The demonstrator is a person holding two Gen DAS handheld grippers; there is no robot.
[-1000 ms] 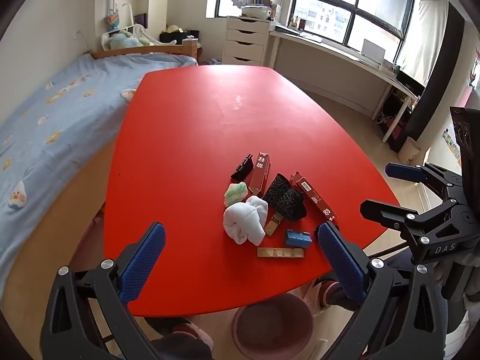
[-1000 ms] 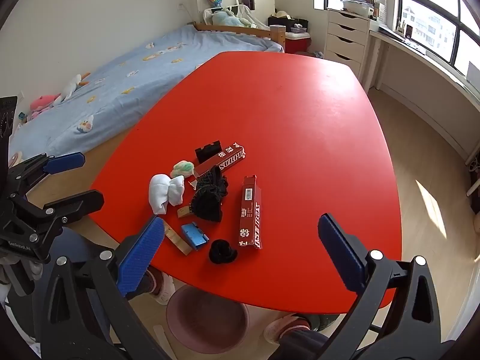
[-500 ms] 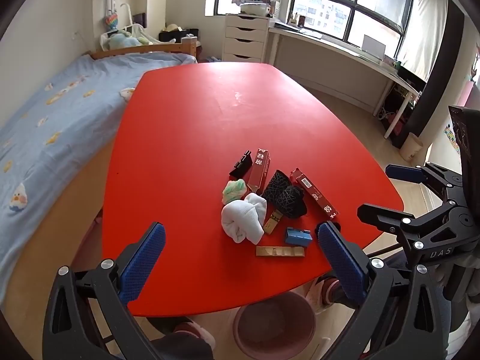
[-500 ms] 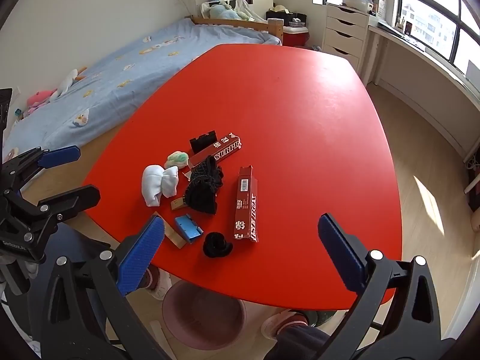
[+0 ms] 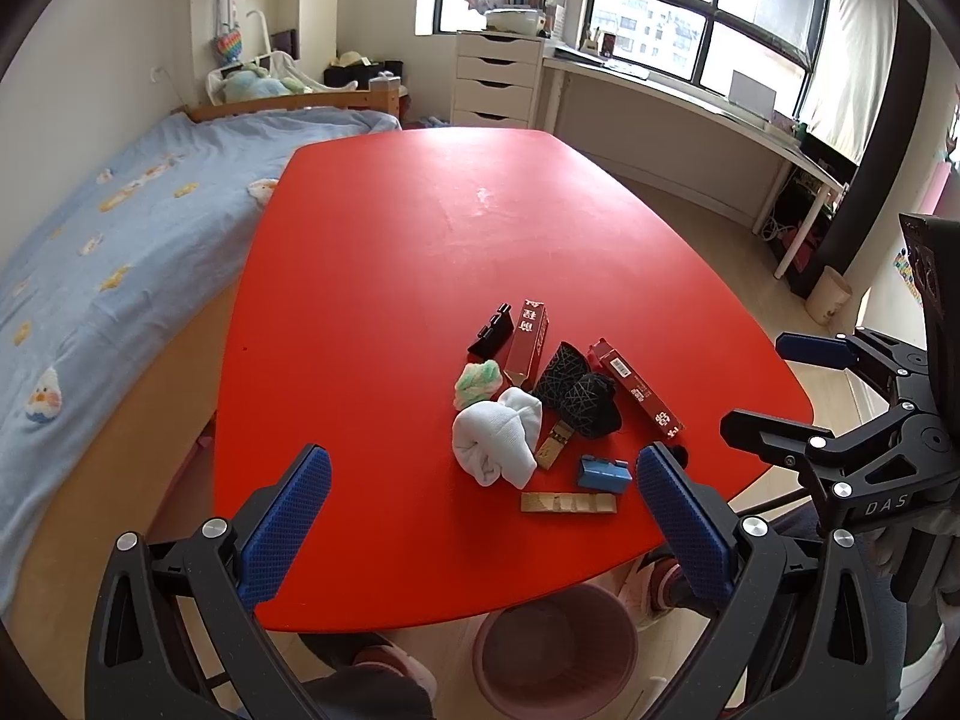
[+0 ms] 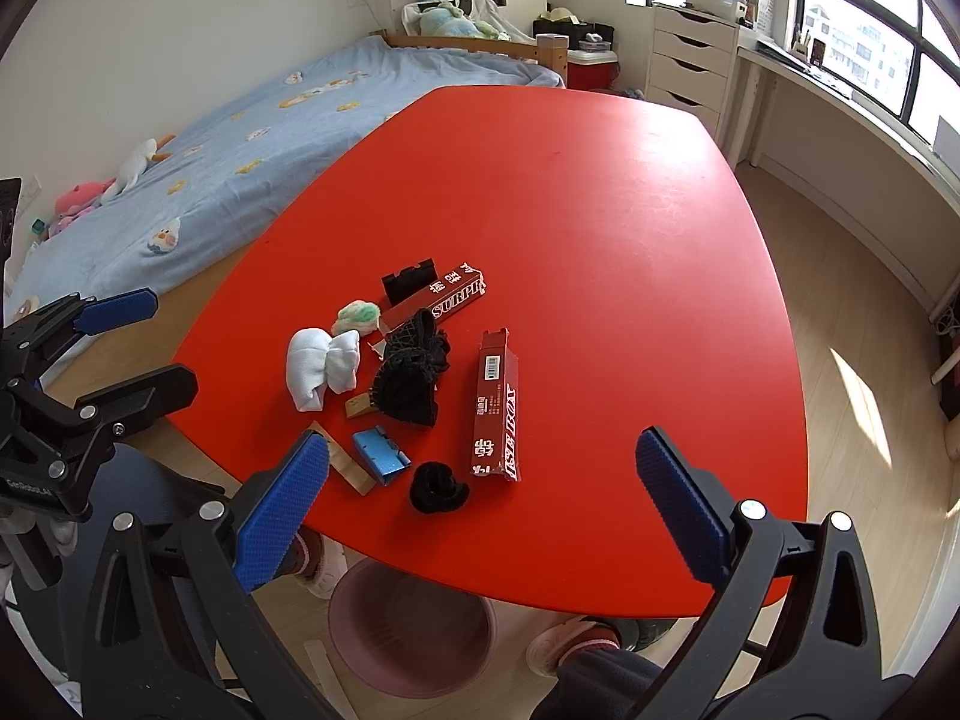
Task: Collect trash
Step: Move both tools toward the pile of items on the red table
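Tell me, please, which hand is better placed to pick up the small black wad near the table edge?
Right. The right gripper hangs open almost directly over the black wad; the left gripper sits nearer the white cloth.

bed with pale blue duck-print cover (image 5: 108, 252), seen ahead and to the left of the tool. white drawer unit (image 5: 495, 81), placed far ahead under the window (image 5: 654, 6). long white desk (image 5: 690, 114), run along the wall ahead and to the right. plush toys (image 6: 90, 192), laid far left on the bed.
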